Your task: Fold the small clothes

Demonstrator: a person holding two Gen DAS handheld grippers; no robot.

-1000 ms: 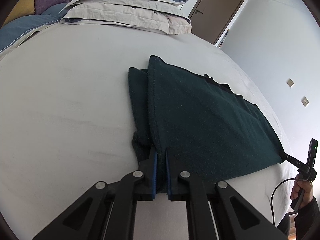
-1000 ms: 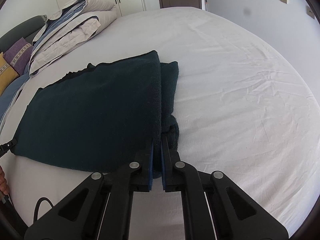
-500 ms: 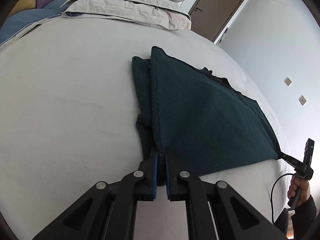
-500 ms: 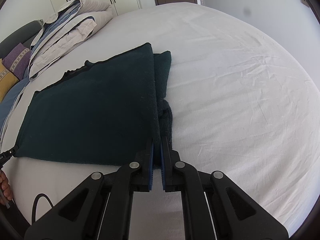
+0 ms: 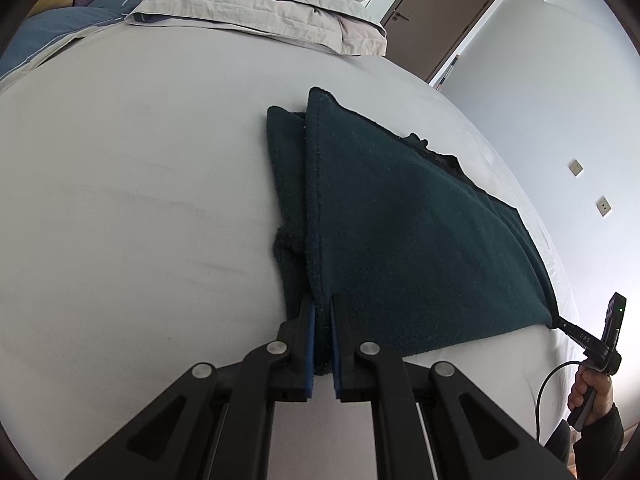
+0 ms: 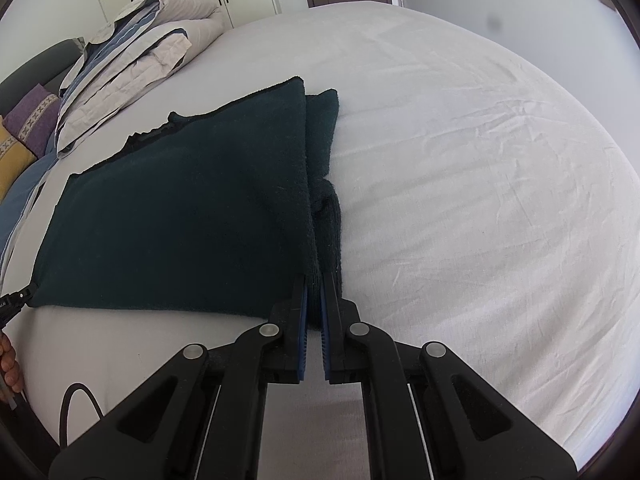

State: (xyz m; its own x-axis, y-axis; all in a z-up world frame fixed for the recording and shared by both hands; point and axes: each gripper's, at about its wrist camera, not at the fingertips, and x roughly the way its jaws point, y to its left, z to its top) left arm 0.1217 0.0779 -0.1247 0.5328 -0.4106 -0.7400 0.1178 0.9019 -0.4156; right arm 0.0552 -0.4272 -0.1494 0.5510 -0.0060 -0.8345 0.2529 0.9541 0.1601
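Observation:
A dark green fleece garment (image 5: 408, 232) lies partly folded on the white bed sheet (image 5: 132, 208); it also shows in the right wrist view (image 6: 188, 216). My left gripper (image 5: 322, 304) is shut on its near left corner. My right gripper (image 6: 314, 280) is shut on its near right corner and also shows at the left wrist view's right edge (image 5: 560, 322). The near edge is held taut between them and lifted. A lower layer (image 5: 286, 184) of the garment sticks out from under the top layer.
A folded beige and blue duvet (image 5: 260, 4) lies at the head of the bed, with a purple cushion (image 6: 30, 124) and a yellow cushion (image 6: 10, 160) beside it. A brown door (image 5: 440, 12) and white wall are beyond. A black cable (image 5: 548, 392) hangs near the right hand.
Both grippers, still shut on the garment, have drawn its near edge back and up a little. The top layer stands steeper and tauter than before.

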